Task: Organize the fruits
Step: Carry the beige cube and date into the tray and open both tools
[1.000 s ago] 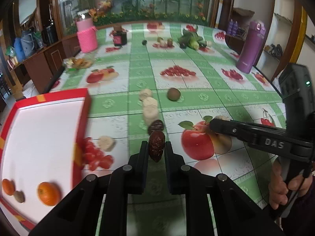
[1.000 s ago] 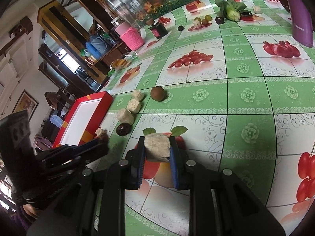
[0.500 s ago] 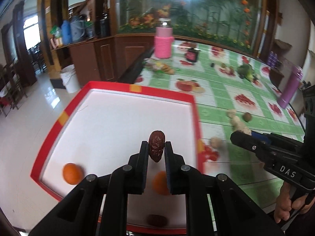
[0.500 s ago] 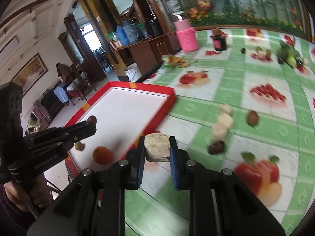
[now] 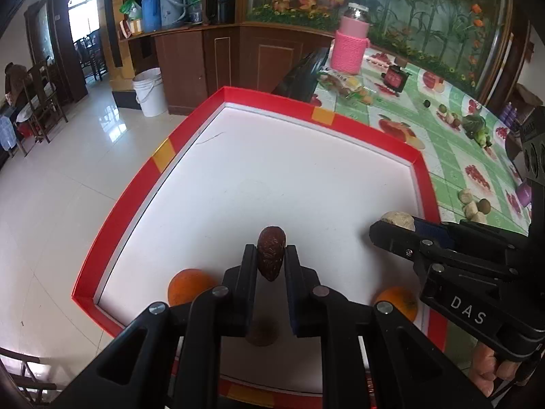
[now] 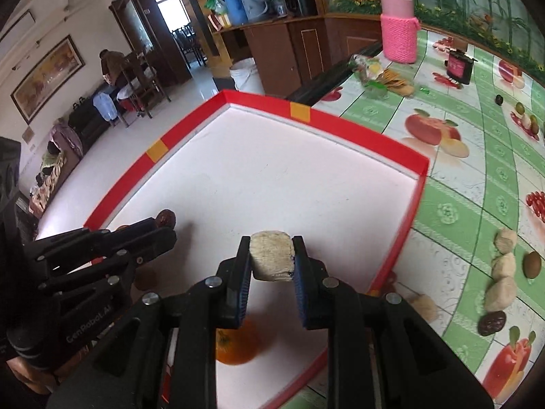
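My left gripper (image 5: 270, 259) is shut on a dark red date (image 5: 271, 255) and holds it above the near part of the red-rimmed white tray (image 5: 293, 104). My right gripper (image 6: 271, 259) is shut on a beige fruit chunk (image 6: 271, 257), also above the tray (image 6: 357, 129). Two oranges (image 5: 189, 286) (image 5: 396, 301) and a brown fruit (image 5: 262, 334) lie in the tray's near end. The right gripper with its chunk (image 5: 398, 220) shows at the right of the left wrist view. The left gripper with the date (image 6: 166, 218) shows at the left of the right wrist view.
Several beige chunks (image 6: 504, 266), a brown round fruit (image 6: 532, 264) and a dark date (image 6: 492, 322) lie on the fruit-patterned tablecloth right of the tray. A pink-sleeved jar (image 6: 398, 34), a snack bag (image 6: 381, 78) and vegetables (image 5: 477, 129) stand farther back. The tray overhangs the floor at left.
Both grippers have carried their fruit left from the tablecloth to above the tray. The right gripper now hangs over the tray beside the left one.
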The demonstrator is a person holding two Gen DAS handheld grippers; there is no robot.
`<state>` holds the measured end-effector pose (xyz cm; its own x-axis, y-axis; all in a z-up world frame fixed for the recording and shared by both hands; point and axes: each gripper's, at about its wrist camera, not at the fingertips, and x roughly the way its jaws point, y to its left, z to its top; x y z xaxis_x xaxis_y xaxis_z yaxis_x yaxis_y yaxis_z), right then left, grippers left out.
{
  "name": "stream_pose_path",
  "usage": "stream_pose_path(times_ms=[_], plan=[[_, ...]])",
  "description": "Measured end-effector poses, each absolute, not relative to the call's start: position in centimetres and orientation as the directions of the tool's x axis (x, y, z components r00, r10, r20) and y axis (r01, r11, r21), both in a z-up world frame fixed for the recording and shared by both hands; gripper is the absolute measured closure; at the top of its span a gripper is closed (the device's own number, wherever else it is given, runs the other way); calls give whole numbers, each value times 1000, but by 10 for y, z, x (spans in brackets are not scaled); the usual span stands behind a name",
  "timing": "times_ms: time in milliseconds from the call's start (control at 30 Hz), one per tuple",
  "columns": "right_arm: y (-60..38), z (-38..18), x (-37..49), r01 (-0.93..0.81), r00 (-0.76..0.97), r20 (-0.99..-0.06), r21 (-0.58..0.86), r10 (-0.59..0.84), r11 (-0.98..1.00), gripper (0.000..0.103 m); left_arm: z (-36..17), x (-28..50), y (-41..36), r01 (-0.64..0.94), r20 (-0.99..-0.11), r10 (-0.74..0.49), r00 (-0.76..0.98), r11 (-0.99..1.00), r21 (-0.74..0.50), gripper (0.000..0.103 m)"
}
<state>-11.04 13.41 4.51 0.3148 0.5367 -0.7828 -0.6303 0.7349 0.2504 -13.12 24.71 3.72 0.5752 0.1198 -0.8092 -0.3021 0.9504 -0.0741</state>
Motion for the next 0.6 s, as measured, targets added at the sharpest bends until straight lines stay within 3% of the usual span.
stream_pose_path(times_ms=[133, 233, 300, 367, 600], plan=[[137, 35, -106, -605, 296, -812, 248, 503, 757, 78, 34, -135, 251, -329, -818, 133, 560, 942, -72, 84], [131, 34, -106, -581, 285, -812, 276, 510, 765, 73, 36, -139, 249, -332, -811, 131, 570, 940, -82, 69], [122, 40, -107, -571, 289, -800, 297, 526, 765, 63, 38, -141, 244, -334, -805, 136, 577, 939, -81, 50], [109, 50, -111, -571, 318, -759, 325, 569, 754, 59, 40, -143, 239, -335, -801, 137, 583, 939, -83, 44], [42, 72, -121, -550, 412, -684, 340, 602, 763, 55, 43, -147, 213, -283, -805, 89, 586, 954, -101, 44]])
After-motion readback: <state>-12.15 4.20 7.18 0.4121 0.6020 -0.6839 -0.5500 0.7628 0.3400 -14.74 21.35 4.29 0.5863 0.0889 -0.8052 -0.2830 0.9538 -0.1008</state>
